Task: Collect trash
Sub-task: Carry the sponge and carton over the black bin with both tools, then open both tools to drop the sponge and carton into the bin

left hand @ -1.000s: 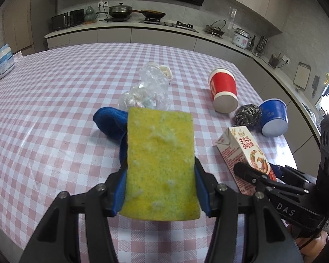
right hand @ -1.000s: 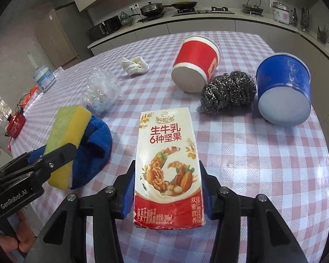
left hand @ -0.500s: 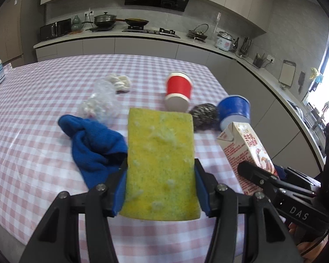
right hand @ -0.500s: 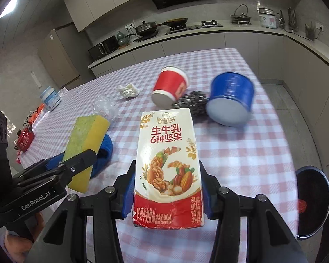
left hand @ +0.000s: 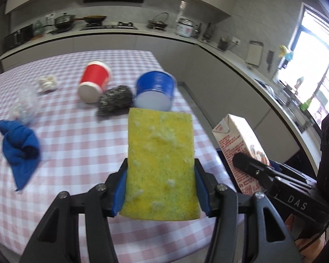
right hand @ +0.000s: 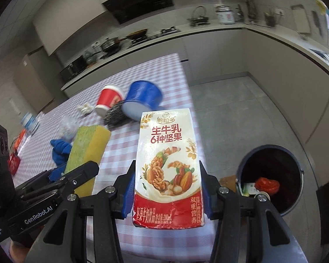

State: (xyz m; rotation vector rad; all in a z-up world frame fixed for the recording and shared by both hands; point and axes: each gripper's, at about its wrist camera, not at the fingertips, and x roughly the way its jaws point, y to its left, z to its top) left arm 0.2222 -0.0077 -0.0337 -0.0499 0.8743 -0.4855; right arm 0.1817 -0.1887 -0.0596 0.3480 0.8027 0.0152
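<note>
Risk of missed drops at the trash bin (right hand: 272, 175).
Left gripper (left hand: 161, 188) clamped a yellow sponge (left hand: 161, 164), right gripper (right hand: 167, 194) a nut-milk carton (right hand: 168, 175); an early release, probably, landed either on the floor.

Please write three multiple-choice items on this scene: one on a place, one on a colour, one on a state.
1. Where is the trash bin? A on the table; B on the floor beside the table; C on the counter.
2. What colour is the cloth? A blue; B red; C green.
3. What does the left gripper hold? A nothing; B a cup; C the sponge.

B: it stands on grey floor past the table's edge.
A: it is plainly blue.
C: its pads clamp the sponge's sides; the right gripper holds the milk carton.
</note>
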